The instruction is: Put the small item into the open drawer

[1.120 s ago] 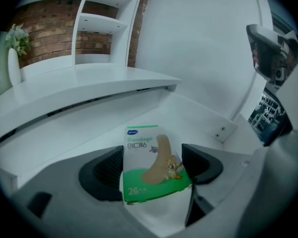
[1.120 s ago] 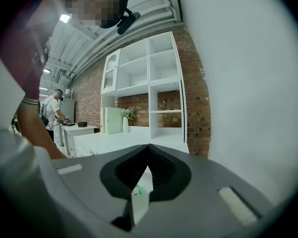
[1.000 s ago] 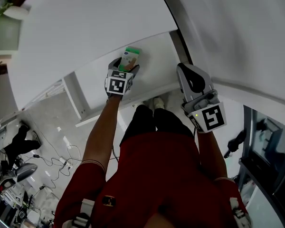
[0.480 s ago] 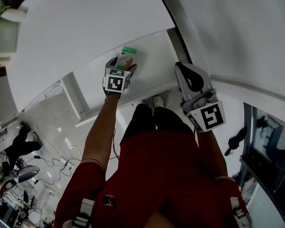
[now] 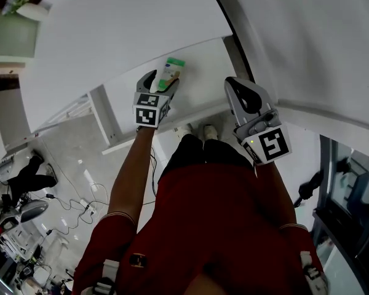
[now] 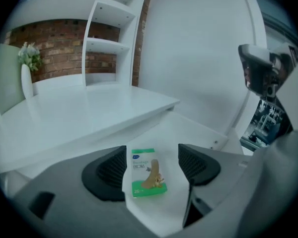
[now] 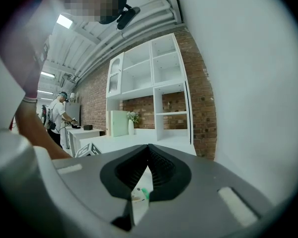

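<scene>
Releasing | left gripper [image 5: 162,85] wide, jaws closing, packet [image 6: 148,172] loose between them on drawer [image 6: 201,133] floor | back straight out without snagging it

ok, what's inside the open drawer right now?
One small green-and-white box lying flat on the drawer floor, between the closing jaws of the left hand-held gripper, pads off it. The drawer's near end is hidden by the gripper body.
</scene>
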